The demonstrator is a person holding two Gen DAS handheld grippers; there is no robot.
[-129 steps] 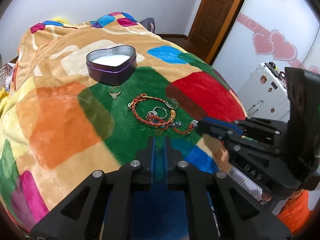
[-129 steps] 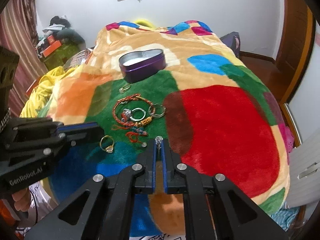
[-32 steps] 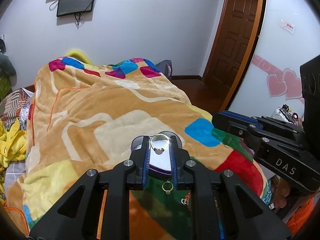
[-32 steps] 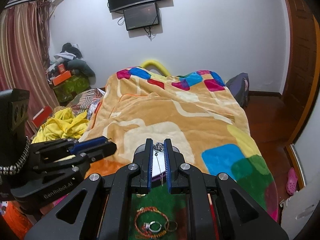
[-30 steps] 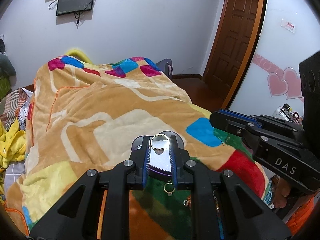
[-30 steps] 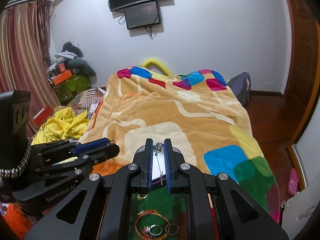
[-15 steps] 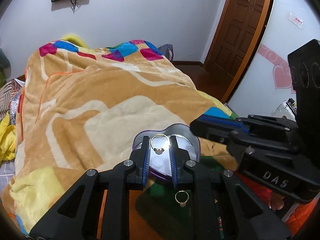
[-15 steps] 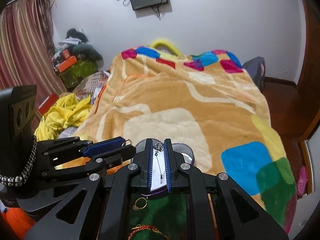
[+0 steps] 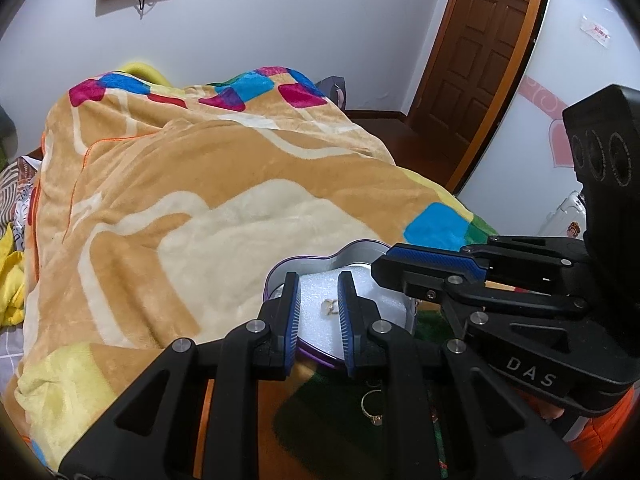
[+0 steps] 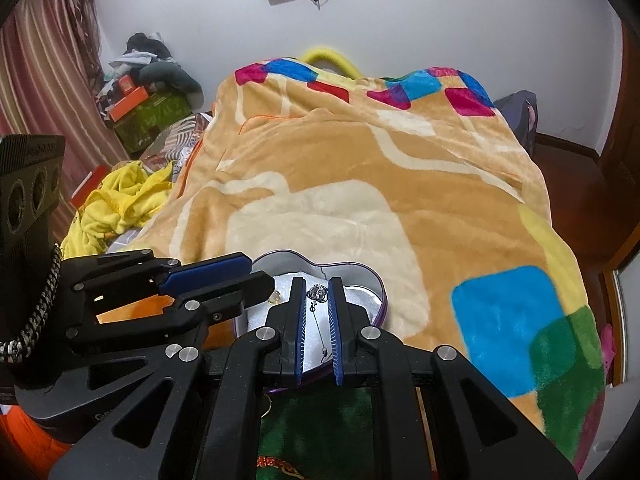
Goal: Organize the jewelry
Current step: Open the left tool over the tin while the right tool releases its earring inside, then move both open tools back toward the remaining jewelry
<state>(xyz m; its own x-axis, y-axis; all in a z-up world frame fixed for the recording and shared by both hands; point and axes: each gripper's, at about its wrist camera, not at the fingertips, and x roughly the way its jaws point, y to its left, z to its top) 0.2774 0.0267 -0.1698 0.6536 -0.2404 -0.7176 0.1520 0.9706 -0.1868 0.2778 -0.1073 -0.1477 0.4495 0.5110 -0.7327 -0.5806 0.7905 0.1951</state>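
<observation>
Purple metal forms the one heart-shaped tin (image 9: 360, 246) on the blanket (image 9: 200, 200) of the bed; its two lobes face away and its tip is hidden behind the left claw (image 9: 318, 280). That claw hangs over the tin's white foam with its pads apart. A small gold ring (image 9: 330, 307) sits against the right pad, and I cannot tell whether it is gripped or lying on the foam. A second gold ring (image 9: 372, 404) lies flat on the green patch below. The right claw (image 9: 380, 270) reaches in from the right.

In the right wrist view, the right claw (image 10: 316, 282) pinches one silver charm (image 10: 317, 293) over the tin (image 10: 360, 270). Its thin chain hangs lengthwise down the gap towards the camera. The left claw (image 10: 262, 276) comes in from the left.
</observation>
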